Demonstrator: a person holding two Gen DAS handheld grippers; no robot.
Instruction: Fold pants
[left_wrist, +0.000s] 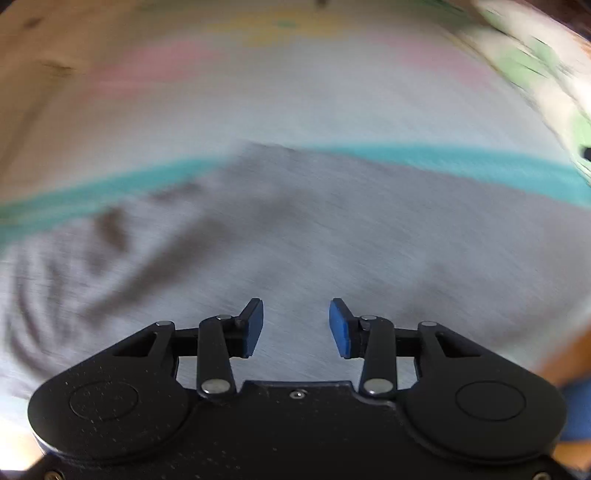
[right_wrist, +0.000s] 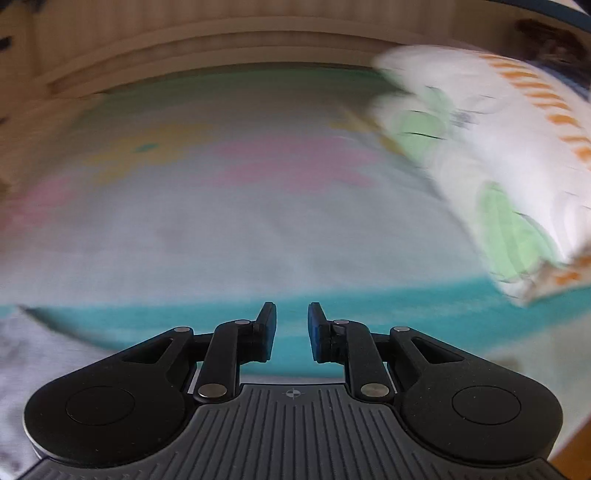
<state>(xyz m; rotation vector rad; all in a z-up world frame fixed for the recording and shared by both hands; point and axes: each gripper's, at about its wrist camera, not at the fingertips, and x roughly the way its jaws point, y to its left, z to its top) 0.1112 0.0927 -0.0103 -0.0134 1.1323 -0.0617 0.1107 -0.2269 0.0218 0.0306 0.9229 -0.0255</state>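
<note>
Both views are motion-blurred, so we read only the coarse layout. Our left gripper hangs over the grey pants, its blue pads set wide apart with nothing between them. The pants fill the lower part of that view; their far edge runs just beside a teal stripe on the sheet, and wrinkles bunch toward the left. Beyond the stripe the sheet lies flat, with faint pink and yellow patches.

Our right gripper sits over the teal stripe, fingers parted by a narrower gap and holding nothing. From here only a corner of the pants shows, at the lower left, its edge against the stripe. A white pillow with green and orange print bounds the right side, and a wooden frame closes the far end. Between them the sheet spreads open ahead of the right gripper.
</note>
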